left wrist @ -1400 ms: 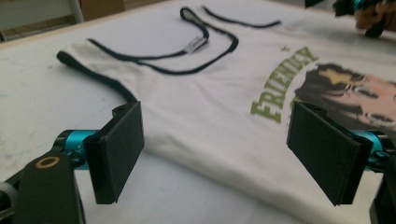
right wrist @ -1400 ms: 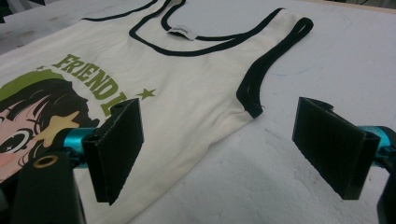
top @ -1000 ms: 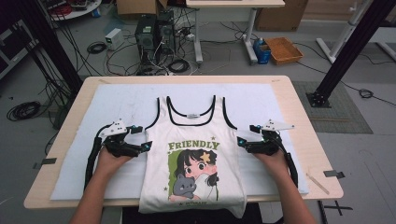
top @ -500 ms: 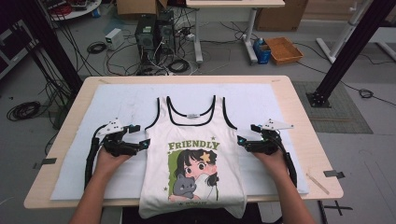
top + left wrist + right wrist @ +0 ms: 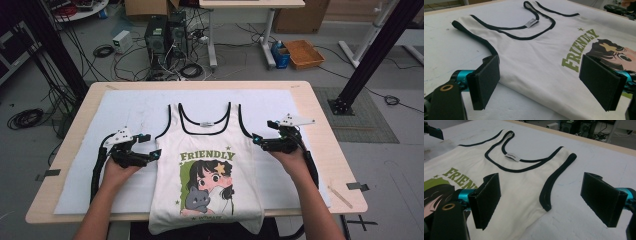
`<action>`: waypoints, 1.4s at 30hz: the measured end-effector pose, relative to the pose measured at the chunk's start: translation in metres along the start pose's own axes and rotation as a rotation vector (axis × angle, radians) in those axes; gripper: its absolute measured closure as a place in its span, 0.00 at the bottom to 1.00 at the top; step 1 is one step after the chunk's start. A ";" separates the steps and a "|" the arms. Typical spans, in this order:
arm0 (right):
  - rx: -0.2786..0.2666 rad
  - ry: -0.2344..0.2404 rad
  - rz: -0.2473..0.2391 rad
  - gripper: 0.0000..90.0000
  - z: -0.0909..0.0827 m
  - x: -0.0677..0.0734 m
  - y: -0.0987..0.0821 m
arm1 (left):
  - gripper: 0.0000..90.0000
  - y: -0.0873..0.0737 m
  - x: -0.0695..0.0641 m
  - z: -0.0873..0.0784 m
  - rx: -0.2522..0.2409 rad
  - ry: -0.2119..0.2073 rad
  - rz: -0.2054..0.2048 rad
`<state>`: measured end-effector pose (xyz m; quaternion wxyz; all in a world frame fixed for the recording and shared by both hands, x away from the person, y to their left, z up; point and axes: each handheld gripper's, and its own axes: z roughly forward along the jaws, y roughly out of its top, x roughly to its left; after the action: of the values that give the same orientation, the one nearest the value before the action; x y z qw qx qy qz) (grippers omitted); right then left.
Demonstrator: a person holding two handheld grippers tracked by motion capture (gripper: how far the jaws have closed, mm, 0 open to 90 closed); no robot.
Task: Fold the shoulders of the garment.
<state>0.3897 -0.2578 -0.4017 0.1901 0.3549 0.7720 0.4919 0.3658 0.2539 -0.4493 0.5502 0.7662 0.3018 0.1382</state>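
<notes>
The cream cotton tank top with black trim and a cartoon print (image 5: 207, 167) lies flat on the white-covered counter (image 5: 125, 107), not yet folded. The left gripper (image 5: 152, 154) and right gripper (image 5: 256, 140) sit at its armhole edges, jaws spread wide, gripping nothing.

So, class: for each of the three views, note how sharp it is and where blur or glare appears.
High view: even light, tank top print readable, slightly soft. Left gripper view: near pads blurred, neck label sharp. Right gripper view: pads soft, cloth bright but not glaring.
</notes>
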 end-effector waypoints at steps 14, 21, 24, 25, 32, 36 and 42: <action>0.079 -0.023 0.020 0.19 0.036 -0.022 0.032 | 0.19 0.000 -0.002 0.001 0.013 0.011 0.016; 0.124 -0.041 0.023 0.19 0.059 -0.031 0.047 | 0.19 0.001 -0.003 0.003 0.025 0.012 0.023; 0.128 -0.046 0.018 0.19 0.066 -0.033 0.051 | 0.19 0.001 -0.003 0.003 0.027 0.012 0.025; 0.147 -0.050 0.019 0.19 0.074 -0.035 0.055 | 0.19 0.001 -0.002 0.003 0.027 0.012 0.027; 0.202 -0.067 0.026 0.19 0.102 -0.041 0.062 | 0.19 0.001 -0.002 0.003 0.029 0.009 0.022; 0.211 -0.060 0.027 0.19 0.117 -0.042 0.067 | 0.19 0.001 -0.003 0.003 0.032 0.013 0.029; 0.223 -0.070 0.049 0.19 0.138 -0.045 0.069 | 0.19 0.001 -0.003 0.003 0.031 0.011 0.029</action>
<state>0.5337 -0.1866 -0.4033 0.1641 0.4094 0.8058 0.3950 0.3652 0.2492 -0.4492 0.5347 0.7781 0.2957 0.1458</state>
